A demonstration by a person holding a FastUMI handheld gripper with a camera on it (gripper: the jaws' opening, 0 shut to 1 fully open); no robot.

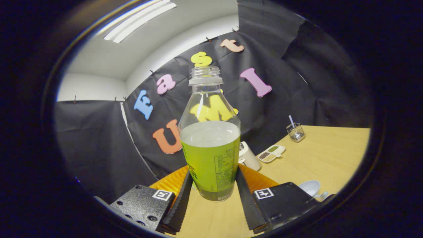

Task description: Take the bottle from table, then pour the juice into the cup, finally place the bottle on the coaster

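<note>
Green-labelled, the uncapped bottle (pixel 210 145) is clamped at its base between both fingers of the gripper (pixel 211 191), at centre frame above the wooden table (pixel 327 155). Just behind it, a white cup (pixel 248 156) is seen.

An indoor recording booth set up inside an office-type room. Black cloth wall (pixel 99 145) hangs pinned behind a pale wooden bench (pixel 327 155); above the cloth, plain white walls and a recessed ceiling light (pixel 138 19). On the bench, near the cloth: a wire-mesh holder (pixel 296 132), a compartmented white tray (pixel 271 153) and a white mug (pixel 248 156), props rather than household furnishings.
</note>
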